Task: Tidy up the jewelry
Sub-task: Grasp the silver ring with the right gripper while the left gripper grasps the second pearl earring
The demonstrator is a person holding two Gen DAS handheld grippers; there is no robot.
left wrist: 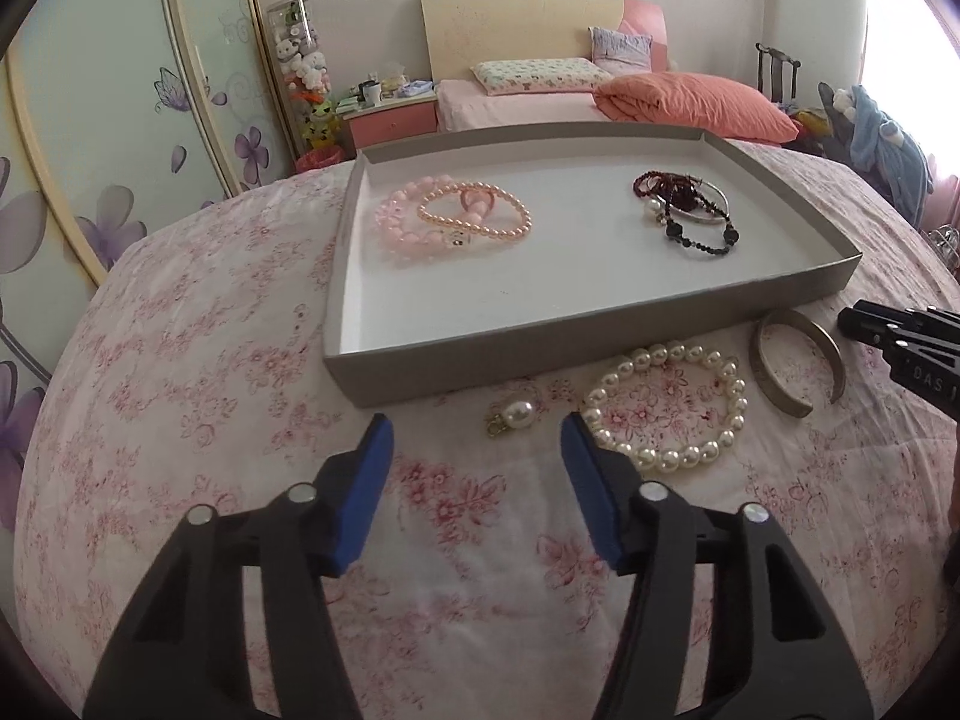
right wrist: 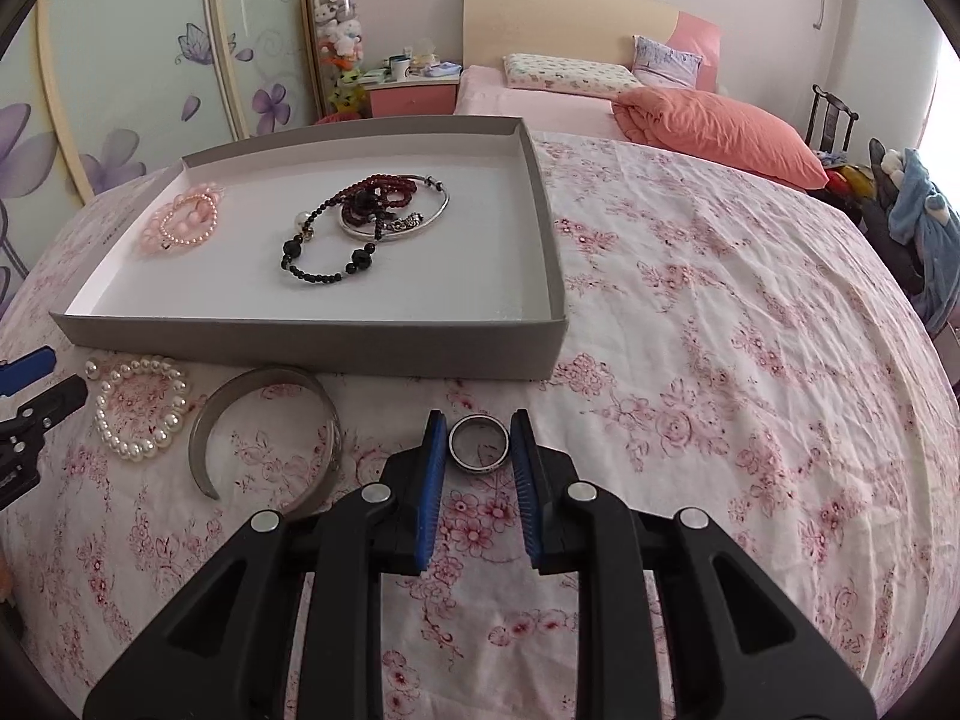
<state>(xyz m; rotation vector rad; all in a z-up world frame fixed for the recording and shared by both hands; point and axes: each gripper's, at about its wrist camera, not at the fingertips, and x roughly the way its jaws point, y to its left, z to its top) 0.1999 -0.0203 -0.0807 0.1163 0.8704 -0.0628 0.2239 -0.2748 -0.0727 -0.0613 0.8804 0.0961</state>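
A grey tray lies on the floral cloth. It holds pink bead bracelets on the left and dark bead strands with a silver bangle on the right. In front of the tray lie a pearl pendant, a white pearl bracelet and a metal cuff. My left gripper is open above the cloth, near the pendant. My right gripper has its pads against both sides of a silver ring on the cloth.
Behind the table are a bed with an orange duvet, a pink nightstand, a wardrobe with purple flowers and a chair with clothes. The cloth's right half bears nothing.
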